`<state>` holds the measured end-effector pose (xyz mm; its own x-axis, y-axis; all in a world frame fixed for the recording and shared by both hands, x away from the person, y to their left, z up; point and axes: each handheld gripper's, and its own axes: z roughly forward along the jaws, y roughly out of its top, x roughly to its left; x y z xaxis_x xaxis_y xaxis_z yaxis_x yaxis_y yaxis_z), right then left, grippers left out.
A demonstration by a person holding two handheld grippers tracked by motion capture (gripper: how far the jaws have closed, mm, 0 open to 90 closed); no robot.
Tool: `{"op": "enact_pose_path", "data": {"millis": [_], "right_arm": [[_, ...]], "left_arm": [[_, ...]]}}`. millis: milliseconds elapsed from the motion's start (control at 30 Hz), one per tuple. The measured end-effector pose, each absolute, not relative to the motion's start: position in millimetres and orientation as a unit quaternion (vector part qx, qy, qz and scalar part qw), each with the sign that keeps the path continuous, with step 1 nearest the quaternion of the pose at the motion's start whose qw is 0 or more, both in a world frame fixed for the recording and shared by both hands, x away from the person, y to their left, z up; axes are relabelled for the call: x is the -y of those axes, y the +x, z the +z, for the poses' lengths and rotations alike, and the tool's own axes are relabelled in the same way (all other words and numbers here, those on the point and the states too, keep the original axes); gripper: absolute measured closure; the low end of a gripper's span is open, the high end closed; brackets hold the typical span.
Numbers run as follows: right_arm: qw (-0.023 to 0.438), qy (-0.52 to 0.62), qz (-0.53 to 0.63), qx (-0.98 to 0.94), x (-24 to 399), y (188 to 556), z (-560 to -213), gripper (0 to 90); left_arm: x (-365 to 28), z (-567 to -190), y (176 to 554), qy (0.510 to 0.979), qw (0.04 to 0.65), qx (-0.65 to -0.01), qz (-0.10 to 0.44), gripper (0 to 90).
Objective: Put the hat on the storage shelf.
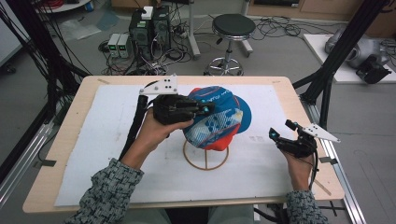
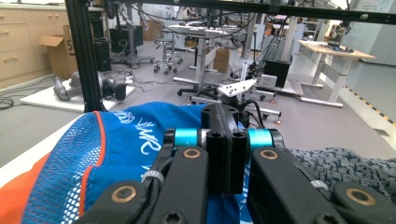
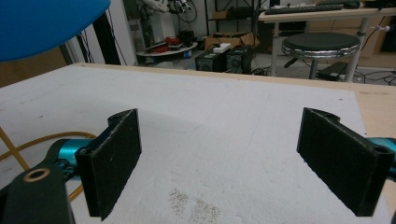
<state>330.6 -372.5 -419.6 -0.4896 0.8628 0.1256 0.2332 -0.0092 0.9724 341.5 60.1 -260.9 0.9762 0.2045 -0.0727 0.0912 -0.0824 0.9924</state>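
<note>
A blue, white and orange cap (image 1: 219, 116) sits on a wire stand with a ring foot (image 1: 205, 161) in the middle of the table. My left gripper (image 1: 208, 109) lies across the cap's left side, its tip on the crown. In the left gripper view its jaws (image 2: 224, 116) are pressed together and the cap's blue fabric (image 2: 116, 140) rises up to them. My right gripper (image 1: 281, 129) hovers open to the right of the cap, apart from it. In the right gripper view its jaws (image 3: 219, 158) stand wide over bare mat, with the cap's blue brim (image 3: 46, 23) at the upper left and the stand's wire (image 3: 14, 149) at the left edge.
A white mat (image 1: 116, 140) covers most of the wooden table (image 1: 74, 116). Black frame posts (image 1: 327, 79) rise at the table's right and left sides. Beyond the far edge stand a black stool (image 1: 233, 28) and computer boxes (image 1: 149, 28) among cables on the floor.
</note>
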Motion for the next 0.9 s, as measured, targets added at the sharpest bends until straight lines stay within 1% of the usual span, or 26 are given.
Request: {"op": "enact_pose_path", "data": {"millis": [433,500,567,733,900], "right_arm": [[0.277,0.421,0.57,-0.649,372,331,-420,12.9],[0.277,0.421,0.57,-0.649,373,331,-420,12.9],[0.278,0.421,0.57,-0.649,373,331,-420,12.9],[0.277,0.421,0.57,-0.648,373,331,-420,12.9],[0.278,0.421,0.571,-0.648,373,331,-420,12.9]], "left_arm": [[-65,-272,351,0.718,0.691,-0.066,0.05,89.2],[-65,-273,352,0.715,0.694,-0.067,0.047,87.3],[-66,-275,352,0.714,0.695,-0.068,0.044,82.4],[-67,-277,354,0.713,0.696,-0.073,0.043,79.8],[-69,-278,353,0.709,0.701,-0.071,0.042,74.5]]}}
